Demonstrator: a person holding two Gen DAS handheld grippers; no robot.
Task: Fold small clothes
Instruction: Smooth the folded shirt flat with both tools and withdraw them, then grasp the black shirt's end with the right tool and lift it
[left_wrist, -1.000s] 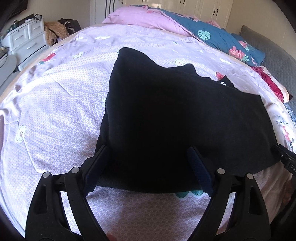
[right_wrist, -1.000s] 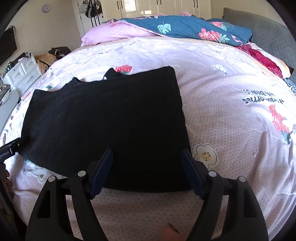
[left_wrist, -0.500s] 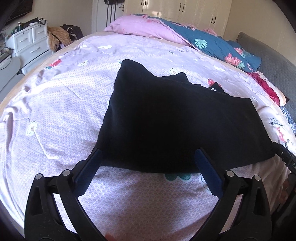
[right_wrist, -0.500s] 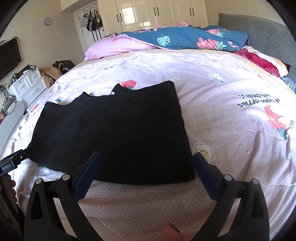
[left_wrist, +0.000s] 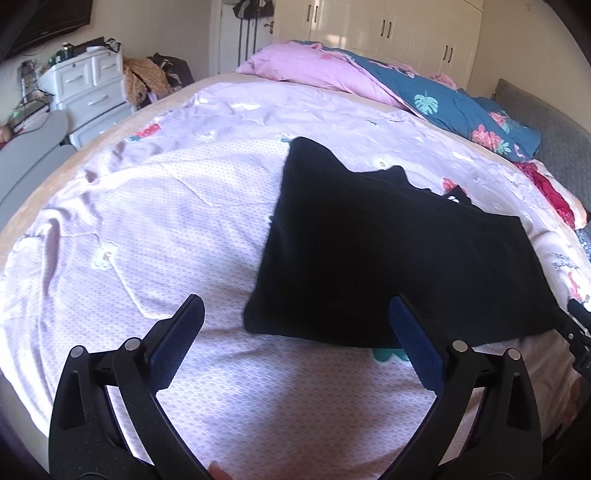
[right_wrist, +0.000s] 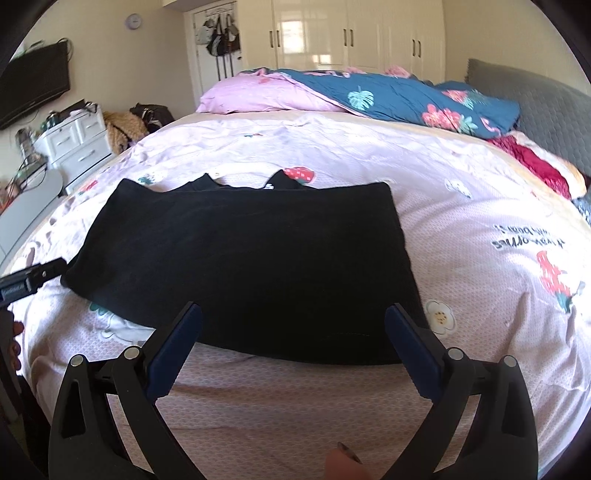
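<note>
One fold looks done: garment (right_wrist: 243, 273) lies flat on the bed (right_wrist: 480, 295), doubled over, far layer's neckline and straps poking out past the top edge. Sits near the bed's near edge, toward its left side in the right wrist view. Probably a further fold left, side to side, to make it compact; no pile of finished clothes in view, so hard to say how much of the whole job remains.

Left gripper (left_wrist: 295, 325) spread wide, nothing between the pads, hovering over bare sheet just off the garment's near left corner. Right gripper (right_wrist: 293, 325) likewise wide and empty, above the near edge by the right corner. Neither touches the cloth.

Against a second ago: jaws of both have just been opening to full width, with nothing held. Both pulled back and up from the near edge, which then lay between the fingers and now sits clear ahead of them. More of the room visible over the bed. Garment itself unmoved, same flat shape.
</note>
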